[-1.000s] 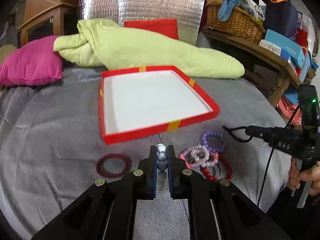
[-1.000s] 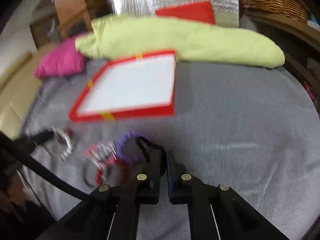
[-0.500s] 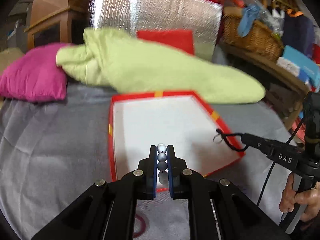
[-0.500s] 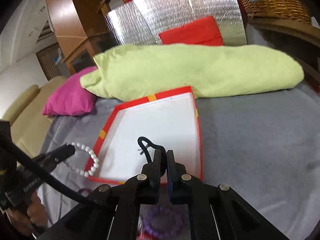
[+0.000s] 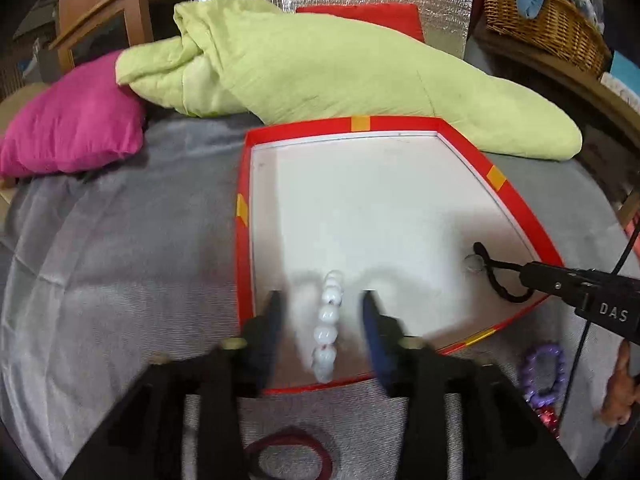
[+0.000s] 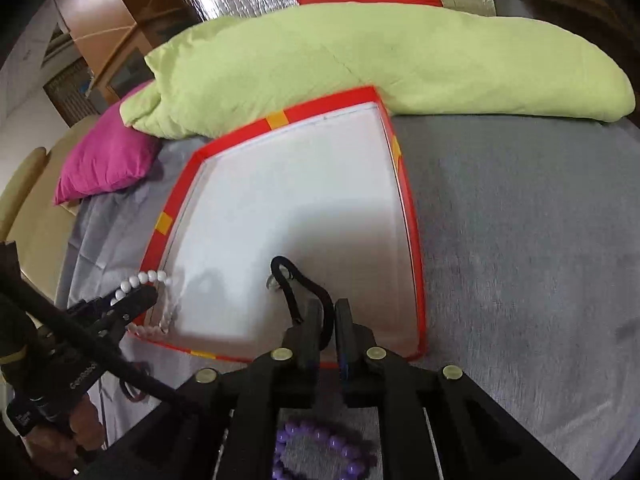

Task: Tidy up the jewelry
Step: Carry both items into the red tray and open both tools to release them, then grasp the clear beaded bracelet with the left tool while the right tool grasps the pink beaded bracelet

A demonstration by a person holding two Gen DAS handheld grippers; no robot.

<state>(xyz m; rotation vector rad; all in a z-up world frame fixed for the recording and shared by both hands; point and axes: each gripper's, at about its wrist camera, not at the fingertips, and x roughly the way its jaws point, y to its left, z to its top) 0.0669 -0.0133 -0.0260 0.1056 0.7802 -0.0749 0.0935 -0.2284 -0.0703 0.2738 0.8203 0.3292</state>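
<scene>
In my left wrist view the left gripper [image 5: 322, 310] stands with its fingers spread wide, released, and the white bead bracelet [image 5: 326, 326] sits blurred in the gap between them at lower centre, touching neither pad; whether it has landed on the floor of the red tray [image 5: 464, 140] I cannot tell. In my right wrist view that bracelet [image 6: 154, 302] shows at the lower left, over the tray's [image 6: 412, 240] near left corner, beside the tip of the left gripper [image 6: 136, 300]. My right gripper [image 6: 326, 318] is clenched on the black cord bracelet [image 6: 298, 280], whose loop reaches onto the white tray floor at centre frame, a small clear bead at its tip. A purple bead bracelet [image 6: 320, 452] lies on the grey cloth [image 6: 520, 240] at the bottom centre, outside the tray. A dark red ring [image 5: 288, 456] lies on the cloth at the bottom of the left view.
</scene>
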